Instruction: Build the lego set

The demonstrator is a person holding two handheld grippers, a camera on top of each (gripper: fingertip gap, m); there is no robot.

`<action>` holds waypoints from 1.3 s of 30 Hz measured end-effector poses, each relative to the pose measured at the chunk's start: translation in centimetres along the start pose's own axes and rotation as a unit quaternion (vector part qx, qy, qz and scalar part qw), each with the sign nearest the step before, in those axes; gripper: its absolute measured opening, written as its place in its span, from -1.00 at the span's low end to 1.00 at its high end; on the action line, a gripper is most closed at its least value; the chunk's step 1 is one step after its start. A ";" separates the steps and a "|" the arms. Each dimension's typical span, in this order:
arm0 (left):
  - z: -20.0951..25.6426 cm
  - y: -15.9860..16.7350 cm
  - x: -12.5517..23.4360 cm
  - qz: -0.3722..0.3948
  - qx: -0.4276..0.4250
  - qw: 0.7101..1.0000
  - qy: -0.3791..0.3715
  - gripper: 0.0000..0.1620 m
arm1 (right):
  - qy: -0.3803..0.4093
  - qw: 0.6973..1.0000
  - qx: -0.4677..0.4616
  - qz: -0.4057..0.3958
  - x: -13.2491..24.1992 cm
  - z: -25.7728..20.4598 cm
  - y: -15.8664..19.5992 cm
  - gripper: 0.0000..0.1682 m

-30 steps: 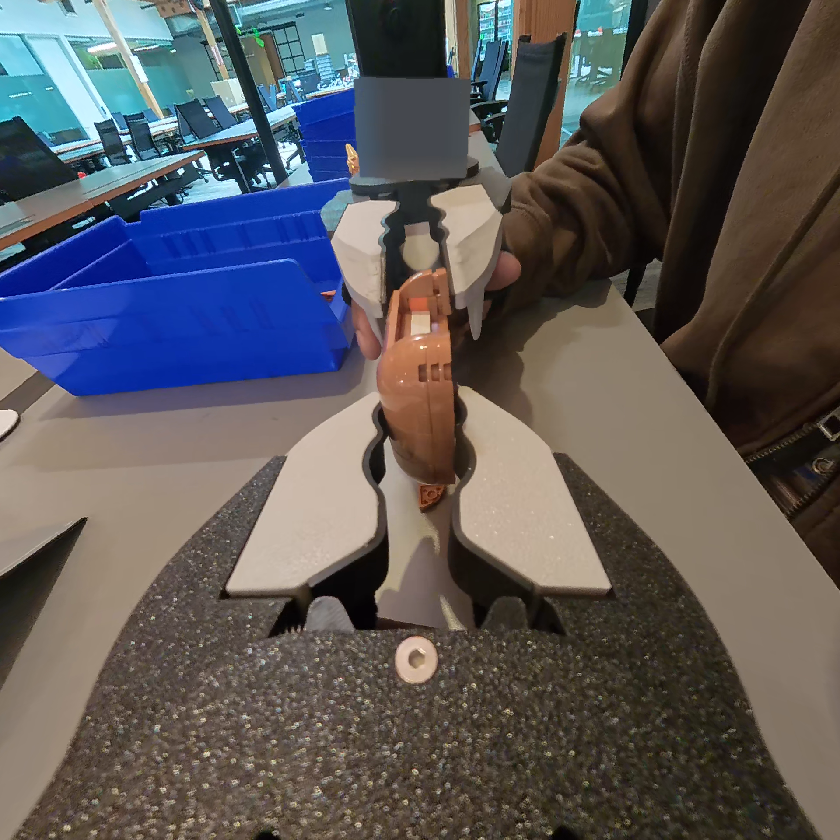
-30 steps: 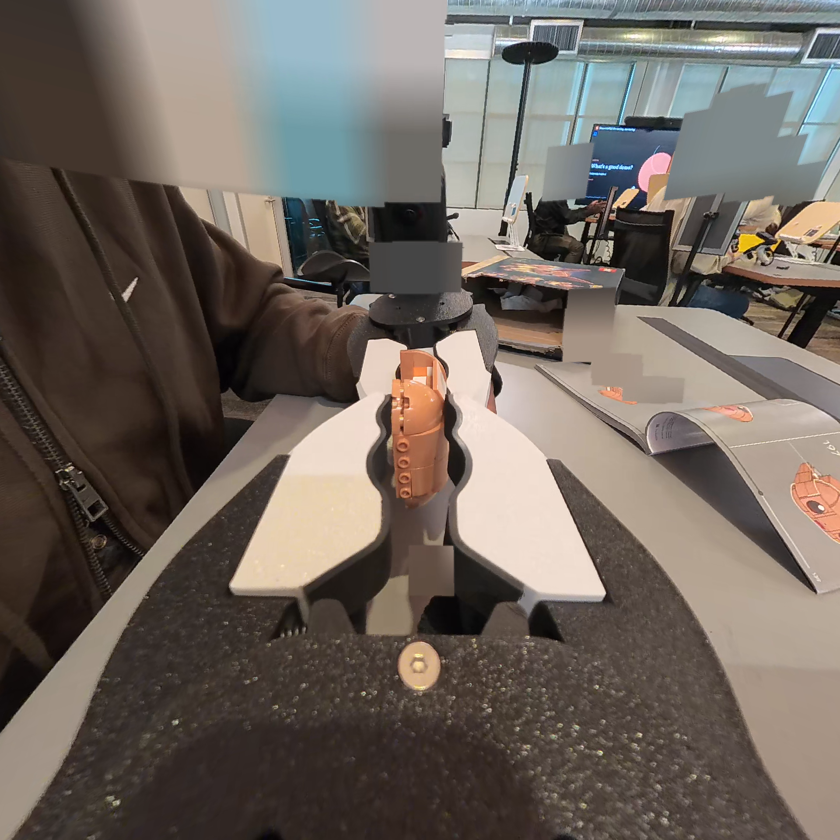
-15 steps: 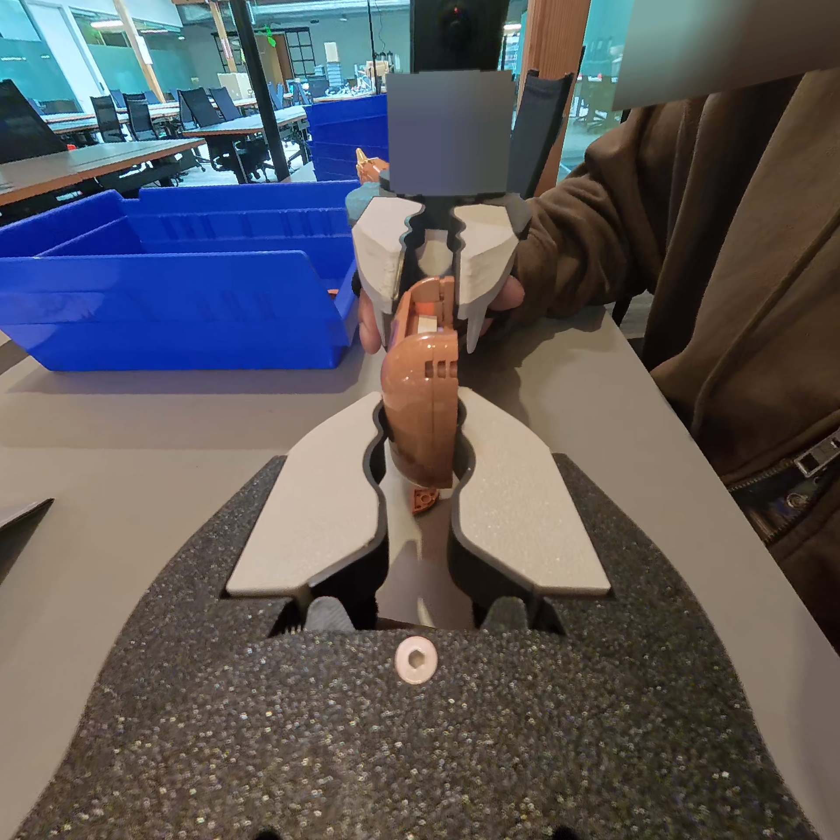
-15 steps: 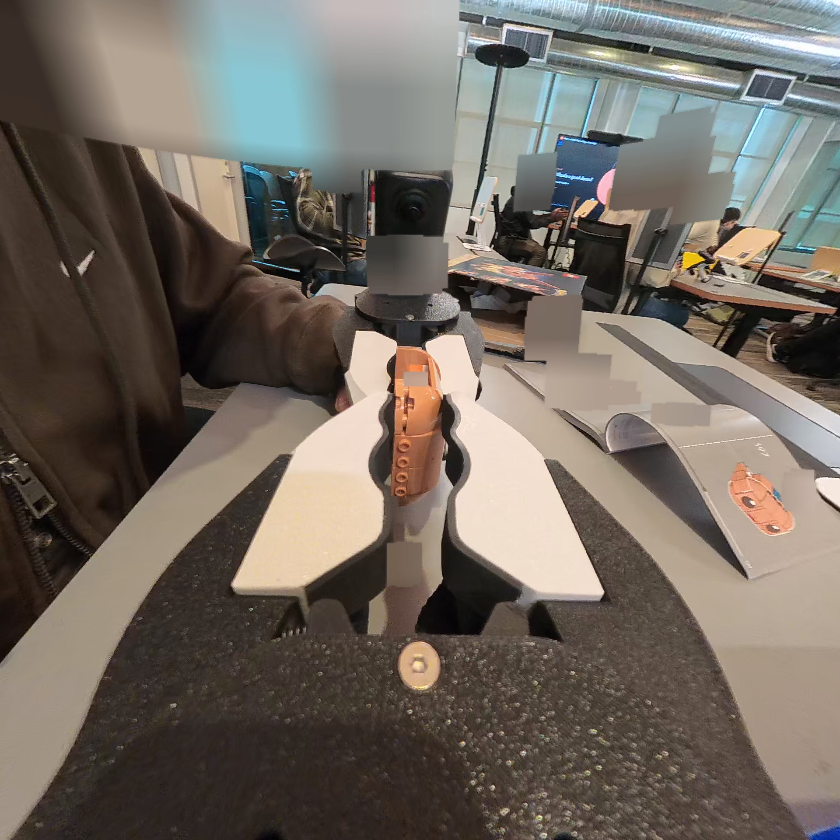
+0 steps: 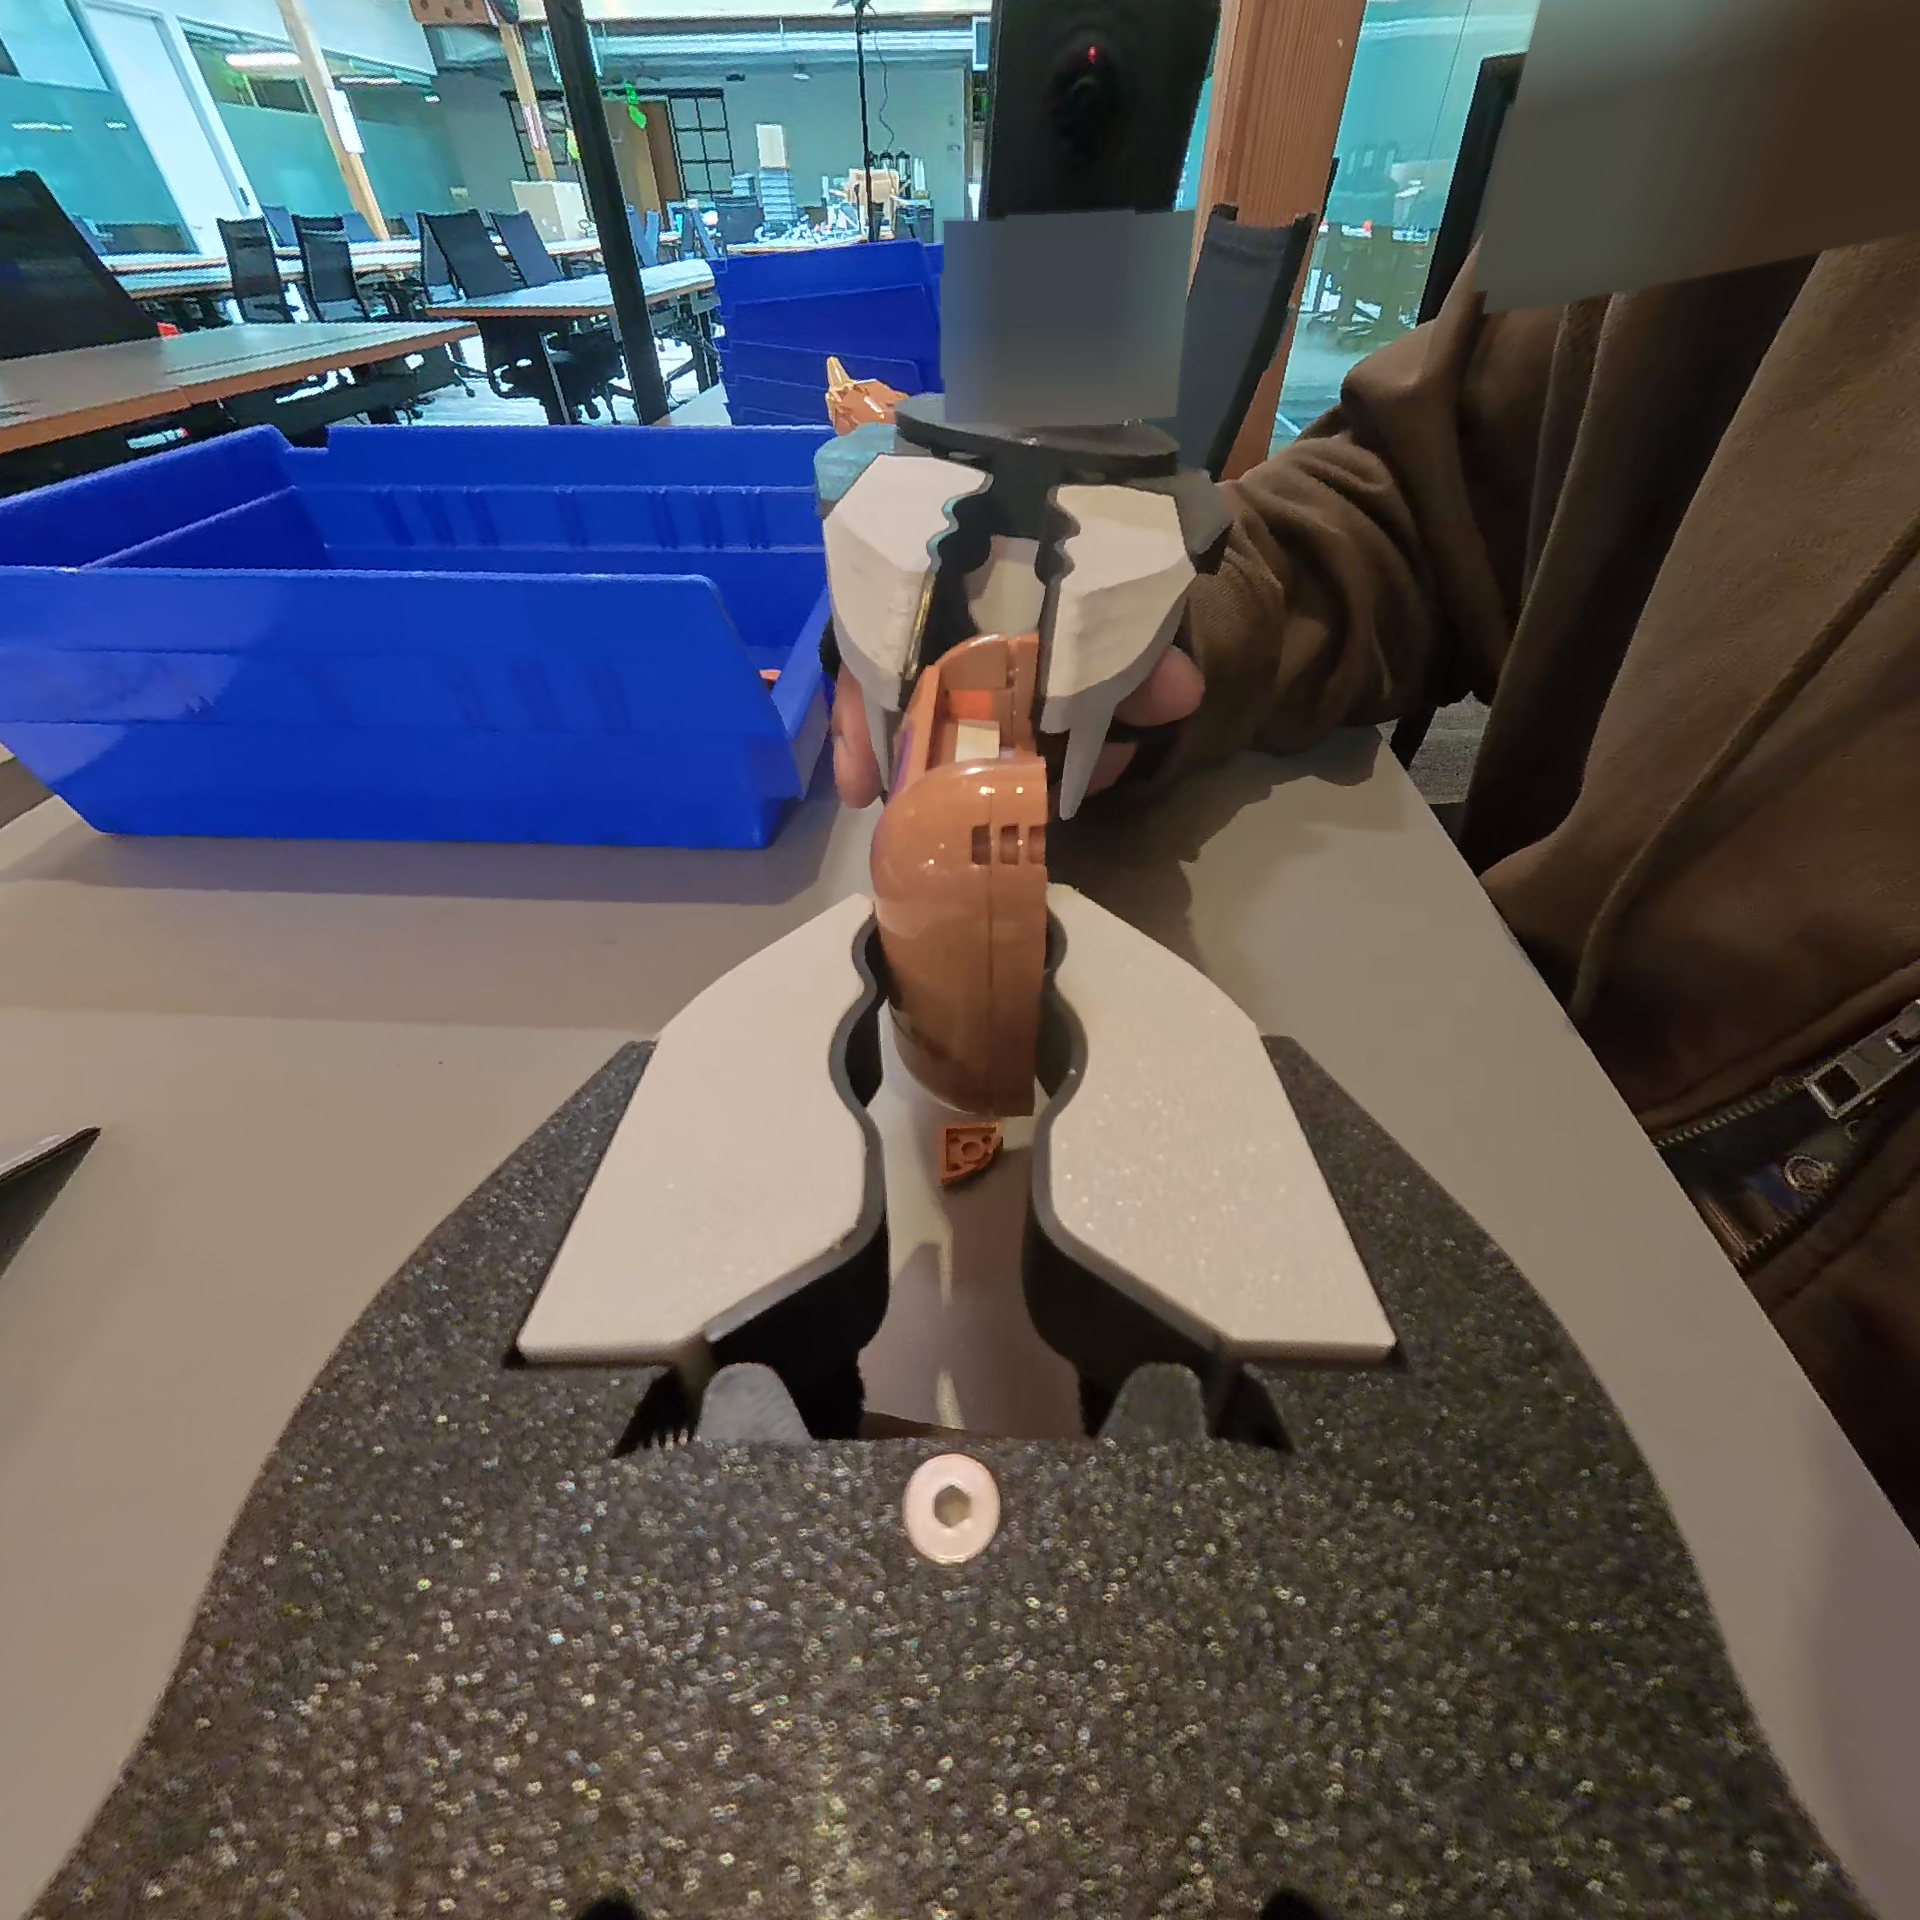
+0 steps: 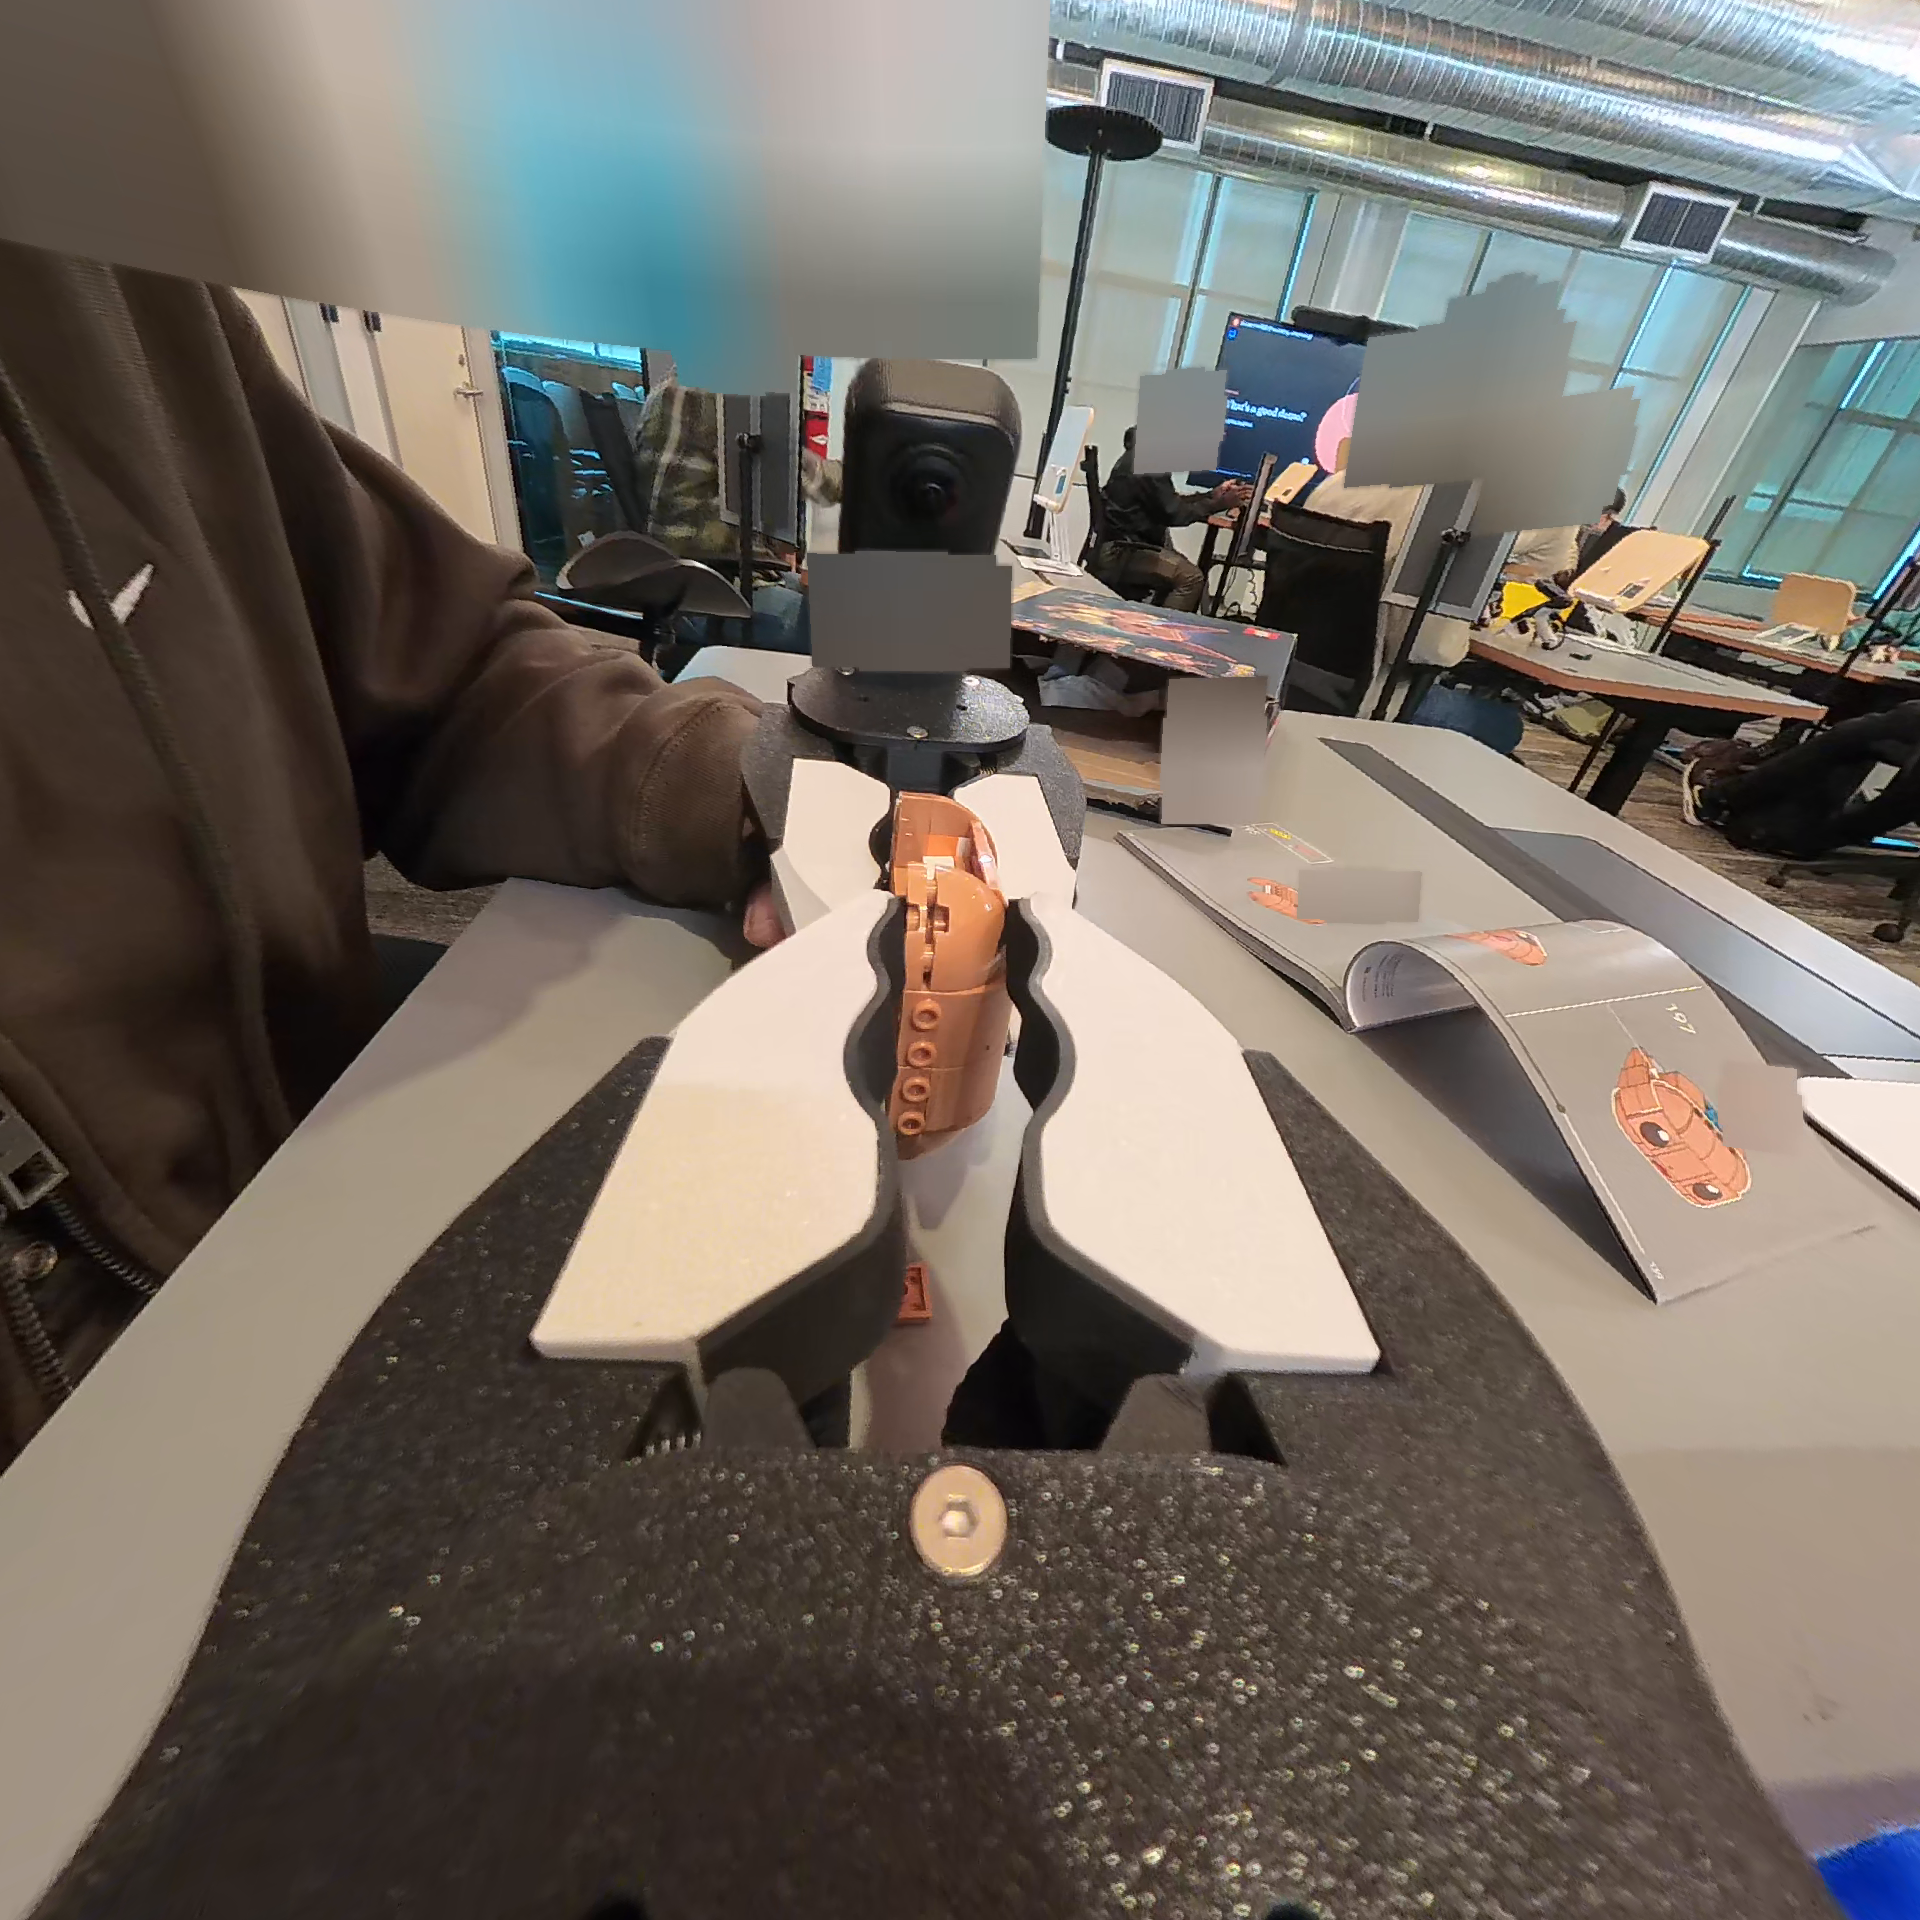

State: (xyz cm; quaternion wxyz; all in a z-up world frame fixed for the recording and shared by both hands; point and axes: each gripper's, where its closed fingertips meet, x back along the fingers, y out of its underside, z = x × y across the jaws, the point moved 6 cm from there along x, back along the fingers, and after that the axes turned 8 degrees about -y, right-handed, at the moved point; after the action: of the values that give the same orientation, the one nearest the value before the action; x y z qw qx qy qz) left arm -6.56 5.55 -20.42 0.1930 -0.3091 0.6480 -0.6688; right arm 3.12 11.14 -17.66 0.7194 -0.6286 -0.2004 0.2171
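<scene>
A brown, rounded lego assembly (image 5: 961, 935) is held above the grey table (image 5: 364, 1039) between both grippers, which face each other. My left gripper (image 5: 956, 935) is shut on its near, rounded end. My right gripper (image 5: 977, 727) grips its far, upper end. In the right wrist view my right gripper (image 6: 954, 925) is shut on the studded end of the assembly (image 6: 940, 1049), and my left gripper (image 6: 930, 831) holds the far end. A small orange piece (image 5: 966, 1153) lies on the table below and also shows in the right wrist view (image 6: 914, 1299).
A blue bin (image 5: 416, 675) stands on the table beyond my left gripper. An open instruction booklet (image 6: 1507, 1039) lies beside my right gripper, with a printed box (image 6: 1143, 644) behind it. The person's brown hooded jacket (image 5: 1662, 727) is close along the table edge. Less than 4 cm separates the two grippers' tips. The small orange piece (image 5: 966, 1153) is about 8 cm from my left fingertips.
Both grippers keep their hold on the assembly. The joined pair has swung a little, so the backgrounds have shifted. The small orange piece now shows under my right gripper.
</scene>
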 end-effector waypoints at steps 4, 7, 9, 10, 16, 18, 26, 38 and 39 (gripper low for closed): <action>0.0 0.0 0.0 0.000 0.002 1.000 0.001 -0.69 | 0.003 1.000 0.001 -0.003 0.0 0.0 0.0 -0.78; -0.1 0.1 0.0 0.001 0.002 1.000 0.002 -0.69 | 0.004 1.000 0.002 -0.004 0.0 0.0 0.0 -0.78; -0.1 0.1 0.0 0.003 0.001 1.000 0.002 -0.68 | 0.002 1.000 -0.006 -0.003 -0.1 0.0 0.0 -0.78; -0.1 0.1 0.0 0.006 0.004 1.000 0.003 -0.68 | 0.001 1.000 -0.013 -0.001 -0.1 0.1 -0.1 -0.78; 0.1 -0.3 0.1 0.028 0.015 0.999 0.017 -0.69 | 0.003 1.000 -0.020 0.015 -0.3 -0.2 -0.7 -0.77; 0.2 -0.4 0.2 0.034 0.019 0.999 0.023 -0.68 | 0.006 1.000 -0.022 0.019 -0.3 -0.2 -0.9 -0.74; 0.2 -0.8 0.3 0.063 0.051 0.996 0.036 -0.69 | 0.008 0.998 -0.044 0.043 0.1 0.0 -1.6 -0.57; -0.4 -1.1 0.4 0.097 0.108 0.989 0.039 -0.68 | 0.044 0.998 -0.042 0.019 -0.5 0.1 -1.2 -0.68; -0.3 -1.1 0.4 0.097 0.106 0.989 0.040 -0.68 | 0.048 0.998 -0.037 0.018 -0.5 0.1 -1.2 -0.71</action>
State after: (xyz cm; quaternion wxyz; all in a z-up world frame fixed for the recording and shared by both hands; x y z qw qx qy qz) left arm -6.94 5.60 -19.22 0.2623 -0.1953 0.6074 -0.7239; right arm 2.72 10.80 -16.43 0.7002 -0.6683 -0.1618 0.1920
